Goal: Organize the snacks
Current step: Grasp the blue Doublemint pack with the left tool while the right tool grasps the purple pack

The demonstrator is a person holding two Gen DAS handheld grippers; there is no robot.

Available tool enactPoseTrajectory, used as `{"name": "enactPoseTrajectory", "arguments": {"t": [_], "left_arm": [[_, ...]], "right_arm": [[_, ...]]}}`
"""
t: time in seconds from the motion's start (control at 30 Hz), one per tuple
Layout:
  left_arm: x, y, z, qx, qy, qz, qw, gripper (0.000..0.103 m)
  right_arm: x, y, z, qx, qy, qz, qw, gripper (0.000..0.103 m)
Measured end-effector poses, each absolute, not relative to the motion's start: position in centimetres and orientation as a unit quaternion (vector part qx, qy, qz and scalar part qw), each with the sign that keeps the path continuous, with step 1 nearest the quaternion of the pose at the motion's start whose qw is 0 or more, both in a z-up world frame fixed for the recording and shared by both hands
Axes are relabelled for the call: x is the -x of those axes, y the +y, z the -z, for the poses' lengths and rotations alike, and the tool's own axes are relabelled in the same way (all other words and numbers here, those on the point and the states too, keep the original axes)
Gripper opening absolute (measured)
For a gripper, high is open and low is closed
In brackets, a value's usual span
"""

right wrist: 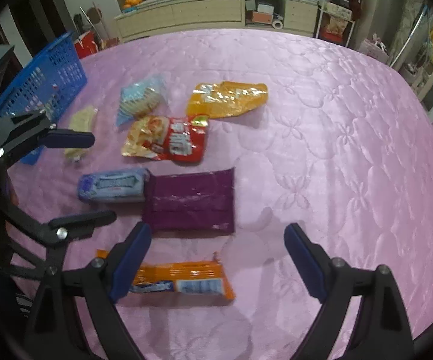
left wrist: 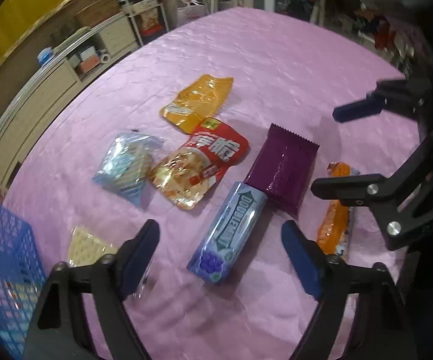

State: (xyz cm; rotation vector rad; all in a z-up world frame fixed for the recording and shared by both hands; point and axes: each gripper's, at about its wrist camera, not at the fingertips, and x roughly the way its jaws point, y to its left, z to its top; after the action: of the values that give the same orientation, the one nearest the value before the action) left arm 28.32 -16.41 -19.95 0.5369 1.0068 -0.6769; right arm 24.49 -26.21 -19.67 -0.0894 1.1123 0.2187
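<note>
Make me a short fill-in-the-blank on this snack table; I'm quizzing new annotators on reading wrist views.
1. The Doublemint gum pack touches one end of the ____ packet.
2. The basket at the table's edge is ____ in colour.
3. Both the left gripper and the right gripper are ____, holding nothing.
4. The snacks lie on a ____ tablecloth.

Missing words: purple; blue; open; pink
</note>
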Motion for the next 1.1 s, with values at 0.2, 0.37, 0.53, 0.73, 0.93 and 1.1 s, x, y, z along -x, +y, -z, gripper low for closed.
{"name": "enactPoseTrajectory", "arguments": {"t": [0.2,0.37,0.53,0.73,0.93,1.1], "left_arm": [[-28.8,-18.0,21.3,-0.280,0.473,0.328,0.769,0.049],[-28.5,-18.1,21.4,-0.275,0.472,0.329,0.770,0.035],[-27.6,-17.4,21.0,-0.268,0.472,0.314,0.779,0.034],[-26.6,-15.1,19.8,-0.224,0.471,0.287,0.804,0.033],[-26.1,-12.7,19.3,-0.210,0.461,0.242,0.828,0.033],[-26.7,-10.9,19.3,-0.197,0.467,0.219,0.834,0.033]], "right_arm": [[-24.8,-27.0,20.3,0.031,0.537,-0.112,0.836,0.093],[-25.0,-27.1,20.7,0.022,0.545,-0.127,0.828,0.093],[-25.9,-26.6,21.2,0.014,0.560,-0.138,0.817,0.093],[-26.7,-25.0,21.4,0.024,0.567,-0.150,0.810,0.093],[-27.7,-22.5,21.7,0.054,0.572,-0.151,0.804,0.093],[-28.2,-20.2,22.4,0.103,0.587,-0.125,0.793,0.094]]}}
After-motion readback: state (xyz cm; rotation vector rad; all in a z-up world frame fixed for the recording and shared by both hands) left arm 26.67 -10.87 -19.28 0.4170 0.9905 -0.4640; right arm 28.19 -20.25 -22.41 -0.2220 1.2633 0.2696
